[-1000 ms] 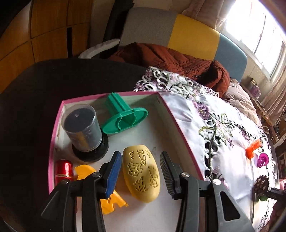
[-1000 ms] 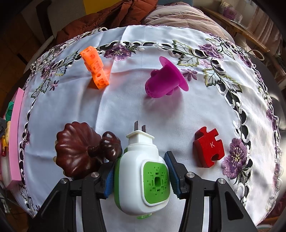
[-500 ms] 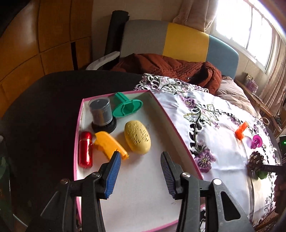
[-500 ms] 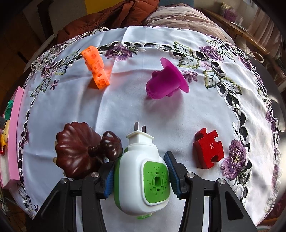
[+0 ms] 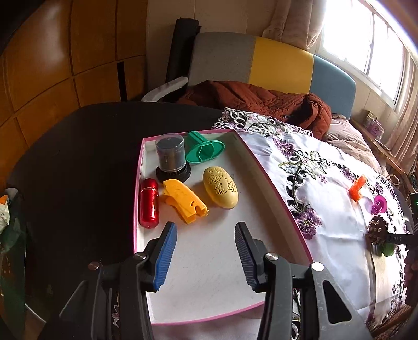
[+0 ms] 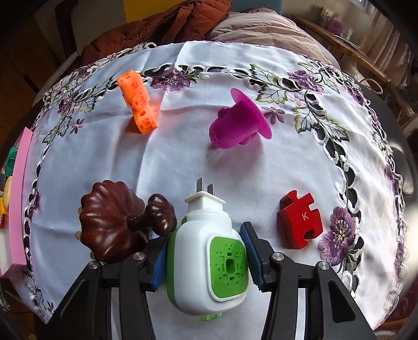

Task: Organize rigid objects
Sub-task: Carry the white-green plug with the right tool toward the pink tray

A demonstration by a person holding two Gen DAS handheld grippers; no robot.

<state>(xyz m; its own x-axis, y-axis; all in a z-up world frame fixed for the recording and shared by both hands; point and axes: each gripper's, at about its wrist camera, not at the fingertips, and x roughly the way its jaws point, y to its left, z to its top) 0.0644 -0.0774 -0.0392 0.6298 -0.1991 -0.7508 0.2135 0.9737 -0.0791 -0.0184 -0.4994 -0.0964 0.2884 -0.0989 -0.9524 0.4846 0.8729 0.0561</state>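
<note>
The right gripper [image 6: 205, 251] clamps a white-and-green plug-in device [image 6: 209, 259] over the desk's embroidered cloth [image 6: 183, 162], beside a brown pumpkin ornament [image 6: 112, 222] it could knock when lifted. The left gripper [image 5: 205, 257] hangs wide and empty above the pink-rimmed tray [image 5: 274, 183]. A red puzzle piece [image 6: 300, 222] reads "K".

Warm wooden wall panels [image 5: 65, 60] fill the nine to eleven o'clock side. At twelve stands a sofa [image 5: 261, 62] in grey, yellow and blue, a rust-brown quilted jacket [image 5: 261, 100] heaped on it. Daylight floods through the window [image 5: 376, 41] at two o'clock, beside pale curtains [image 5: 292, 23].
</note>
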